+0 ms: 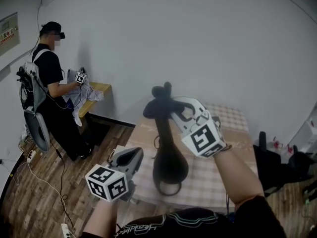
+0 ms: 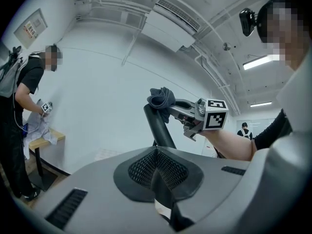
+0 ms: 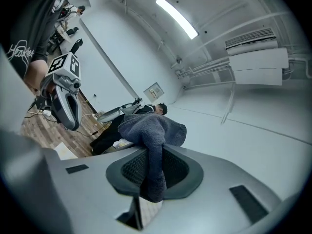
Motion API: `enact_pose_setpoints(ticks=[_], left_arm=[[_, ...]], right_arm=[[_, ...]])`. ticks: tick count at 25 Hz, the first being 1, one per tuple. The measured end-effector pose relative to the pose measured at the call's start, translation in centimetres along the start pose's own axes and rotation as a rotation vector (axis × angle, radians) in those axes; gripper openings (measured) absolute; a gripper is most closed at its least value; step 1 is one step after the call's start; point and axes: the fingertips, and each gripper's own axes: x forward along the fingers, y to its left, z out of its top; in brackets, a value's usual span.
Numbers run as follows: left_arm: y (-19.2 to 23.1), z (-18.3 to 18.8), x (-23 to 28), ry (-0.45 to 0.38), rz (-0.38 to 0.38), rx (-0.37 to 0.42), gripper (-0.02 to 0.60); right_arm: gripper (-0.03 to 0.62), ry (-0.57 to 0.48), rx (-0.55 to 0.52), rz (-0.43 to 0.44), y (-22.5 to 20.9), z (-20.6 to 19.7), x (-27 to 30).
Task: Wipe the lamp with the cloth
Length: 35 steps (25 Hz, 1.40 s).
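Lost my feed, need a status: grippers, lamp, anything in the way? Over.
Right gripper shut on cloth, at lamp top. Left gripper shut, empty, low beside lamp. Nothing blocking lamp.

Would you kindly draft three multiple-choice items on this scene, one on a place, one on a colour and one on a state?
1. Where is the dark grey knitted cloth relative to the curved desk lamp? A) at its top end B) under its base C) on the floor
2. What colour is the lamp? A) white B) black C) red
3. What is the right gripper's state? A) open B) shut on the cloth C) shut on the lamp
Answers: A, it sits at the lamp's top; B, dark throughout; B, the jaws pinch the cloth.
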Motion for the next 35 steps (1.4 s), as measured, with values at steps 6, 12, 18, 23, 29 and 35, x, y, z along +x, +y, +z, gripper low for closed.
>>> enact_pose_setpoints(ticks=[6,12,18,23,29,35], left_arm=[[-0.2,-1.2,0.2,0.014,-0.047,0.003,0.000],[0.0,-2.5,0.0,0.037,-0.070,-0.016,0.000],[-2.0,-3.8,-0.1,0.057,-0.104,-0.008,0.000],[-3.3,-3.6,0.1,0.058,-0.116,-0.007,0.000],[-4.8,-4.7,-0.1,0.072,-0.075,-0.024,0.000],[-6.4,-5.2,-0.3,0.085,-0.040,-0.038,0.000]], right_arm=[[0.057,0.010,0.037,-0.005,1.7,-0.8,-1.0],[0.057,0.059,0.042,0.002,3.9,-2.0,-1.7],[0.057,0.108,0.044,0.025,6.6,-3.5,-3.7],[0.057,0.124,0.035,0.070,8.1,-4.6,-4.8],[0.057,0.126,0.043,0.127,9.9,-5.9,-6.4],[0.057,0.130,0.082,0.192,11.2,-7.8,-7.2]])
